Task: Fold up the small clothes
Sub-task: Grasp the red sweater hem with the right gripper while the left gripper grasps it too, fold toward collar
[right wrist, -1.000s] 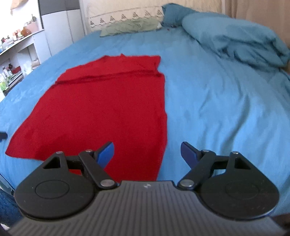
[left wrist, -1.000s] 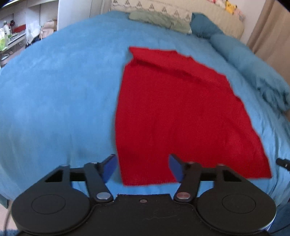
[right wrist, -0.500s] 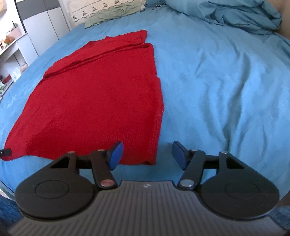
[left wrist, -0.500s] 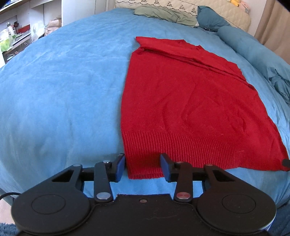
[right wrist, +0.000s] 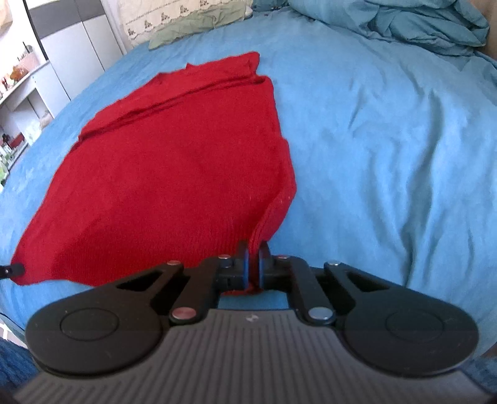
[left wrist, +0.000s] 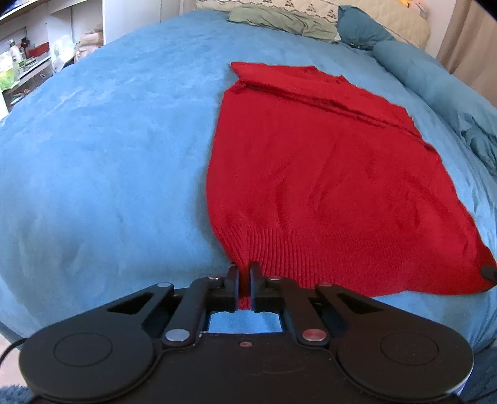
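Note:
A red knit sweater (left wrist: 326,174) lies flat on the blue bed, its ribbed hem nearest me; it also shows in the right wrist view (right wrist: 174,174). My left gripper (left wrist: 244,270) is shut on the hem's near left corner, the cloth pinched between its jaws. My right gripper (right wrist: 253,248) is shut on the hem's near right corner, which bunches up into a ridge. The right gripper's tip shows as a dark spot at the far hem corner in the left wrist view (left wrist: 489,273).
The blue bedspread (left wrist: 108,155) covers the bed. A rumpled blue duvet (right wrist: 419,28) and pillows (left wrist: 279,21) lie at the head. White cabinets and shelves (right wrist: 62,46) stand beside the bed on the left.
Both grippers have closed from open onto the sweater's hem corners. The hem is now pinched and puckered at each jaw.

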A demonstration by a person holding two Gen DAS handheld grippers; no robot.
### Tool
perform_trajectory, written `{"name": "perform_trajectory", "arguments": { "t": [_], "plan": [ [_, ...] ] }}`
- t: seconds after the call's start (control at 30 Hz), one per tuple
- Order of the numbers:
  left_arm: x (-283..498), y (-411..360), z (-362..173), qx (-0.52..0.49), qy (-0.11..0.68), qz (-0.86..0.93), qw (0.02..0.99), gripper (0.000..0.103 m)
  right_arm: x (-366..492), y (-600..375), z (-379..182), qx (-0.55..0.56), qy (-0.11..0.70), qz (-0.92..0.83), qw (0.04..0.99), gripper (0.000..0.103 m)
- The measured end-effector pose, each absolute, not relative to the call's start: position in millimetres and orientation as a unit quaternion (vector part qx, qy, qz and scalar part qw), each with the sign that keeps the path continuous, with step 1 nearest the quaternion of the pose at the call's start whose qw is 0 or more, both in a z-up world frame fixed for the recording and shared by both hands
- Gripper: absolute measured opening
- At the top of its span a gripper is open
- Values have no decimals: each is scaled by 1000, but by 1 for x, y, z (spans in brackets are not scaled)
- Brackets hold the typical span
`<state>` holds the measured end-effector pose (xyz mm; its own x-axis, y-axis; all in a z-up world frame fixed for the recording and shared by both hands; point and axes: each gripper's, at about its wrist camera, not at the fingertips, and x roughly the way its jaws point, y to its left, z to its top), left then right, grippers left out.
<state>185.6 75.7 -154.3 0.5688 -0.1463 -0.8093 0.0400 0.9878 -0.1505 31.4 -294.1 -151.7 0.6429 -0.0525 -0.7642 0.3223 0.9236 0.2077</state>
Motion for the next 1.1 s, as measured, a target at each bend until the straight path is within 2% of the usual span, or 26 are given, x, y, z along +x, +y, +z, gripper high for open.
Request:
{"name": "perform_trajectory", "arguments": {
  "t": [0.17,0.3,0.43,0.57,0.7,0.87,1.0,1.1],
  "plan": [
    [193,81,-105,-84,405,-68,908,5,43,-308,-107,179,373,-78,907,20],
    [232,86,-59,-119,351,-55,927,5,85,-327,-65,185,342,-61,919,20],
    [305,81,-17,-119,303,-49,944,4,161,-345,-24,179,316,-50,931,20],
    [397,68,-1,-102,277,-38,955,4,259,-359,-6,152,314,-58,935,20],
    [493,50,-22,-71,281,-3,957,5,362,-381,-29,120,318,-74,938,20],
    [582,29,-95,-46,318,39,946,5,449,-392,-92,96,337,-108,930,20],
    [614,29,-143,-50,338,52,938,5,485,-392,-141,72,347,-133,926,20],
    [629,34,-159,-63,347,56,934,5,502,-393,-163,64,345,-146,925,20]
  ]
}}
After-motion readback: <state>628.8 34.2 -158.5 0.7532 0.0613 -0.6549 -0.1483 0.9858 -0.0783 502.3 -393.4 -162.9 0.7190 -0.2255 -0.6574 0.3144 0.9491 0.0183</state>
